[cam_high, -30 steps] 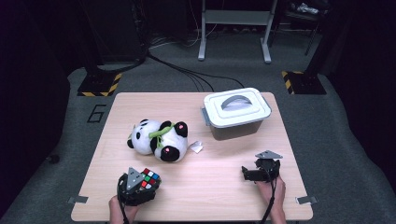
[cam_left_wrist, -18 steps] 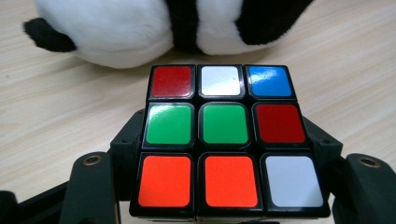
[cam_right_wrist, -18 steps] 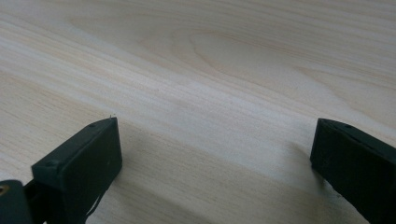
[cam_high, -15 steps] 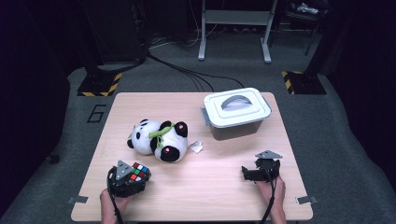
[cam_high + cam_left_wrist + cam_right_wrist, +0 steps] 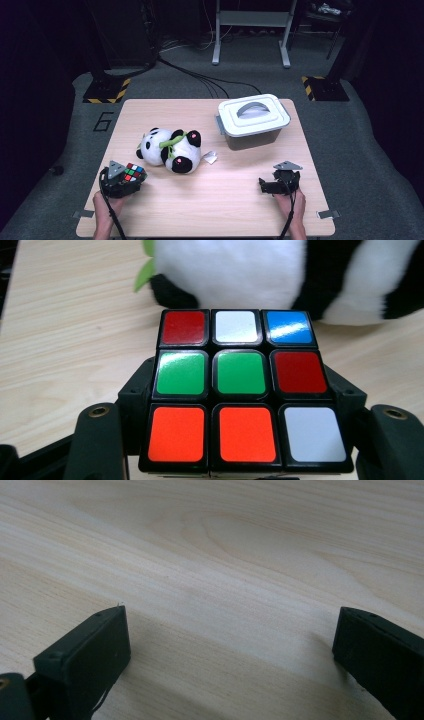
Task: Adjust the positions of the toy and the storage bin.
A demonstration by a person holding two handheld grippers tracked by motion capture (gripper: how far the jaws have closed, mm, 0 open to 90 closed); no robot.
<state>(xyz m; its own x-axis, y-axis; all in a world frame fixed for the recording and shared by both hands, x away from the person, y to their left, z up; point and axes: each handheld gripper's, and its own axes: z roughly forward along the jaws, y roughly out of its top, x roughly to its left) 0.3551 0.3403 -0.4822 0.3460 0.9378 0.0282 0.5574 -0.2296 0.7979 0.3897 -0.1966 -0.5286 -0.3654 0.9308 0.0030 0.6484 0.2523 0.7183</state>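
Observation:
My left gripper is shut on a Rubik's cube near the front left corner of the wooden table. In the left gripper view the cube sits between the two black jaws, with red, white, blue, green and orange stickers facing up. A black-and-white panda plush lies just beyond the cube, and its fur shows right behind the cube. My right gripper rests at the front right of the table, open, with bare wood between its jaws.
A white lidded box with a grey handle stands at the back right of the table. A small white tag lies beside the panda. Cables and stand legs are on the floor behind the table.
My left gripper has carried the cube leftward and a little away from the front edge, ending beside the panda. The right gripper has stayed put.

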